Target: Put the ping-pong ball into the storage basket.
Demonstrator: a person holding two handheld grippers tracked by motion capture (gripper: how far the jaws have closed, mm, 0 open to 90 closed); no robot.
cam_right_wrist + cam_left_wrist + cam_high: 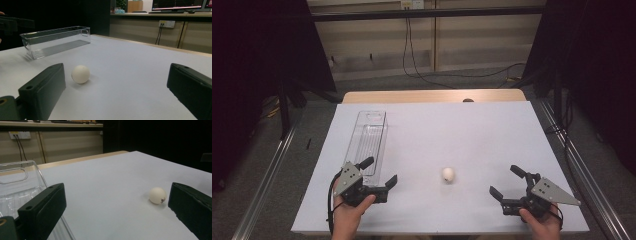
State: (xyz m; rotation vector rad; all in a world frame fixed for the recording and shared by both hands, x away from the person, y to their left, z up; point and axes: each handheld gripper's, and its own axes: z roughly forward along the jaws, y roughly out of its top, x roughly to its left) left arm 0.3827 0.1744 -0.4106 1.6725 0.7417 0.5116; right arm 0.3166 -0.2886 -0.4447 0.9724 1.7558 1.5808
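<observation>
A small white egg-shaped ball (448,174) is lying on the white-covered bench (462,130), in the near half, roughly midway between the two grippers and touching neither. In the left gripper view a small dark mark is showing on its lower side.

The left gripper (380,176) is sitting at the near left of the bench, held in a hand (349,207), jaws spread wide and holding nothing. Its farther jaw is lying just beside the near end of a long clear plastic bin (368,137). In the left gripper view the ball (157,195) is resting close to the inner face of the right-hand jaw, apart from it.

The right gripper (508,181) is sitting at the near right, held in the other hand (542,222), jaws likewise spread and holding nothing, pointing toward the ball. In the right gripper view the ball (80,74) is lying just beside the left-hand jaw, with the bin (56,40) standing farther back.

The bin is running lengthwise away from the person along the left side, well apart from the ball.
</observation>
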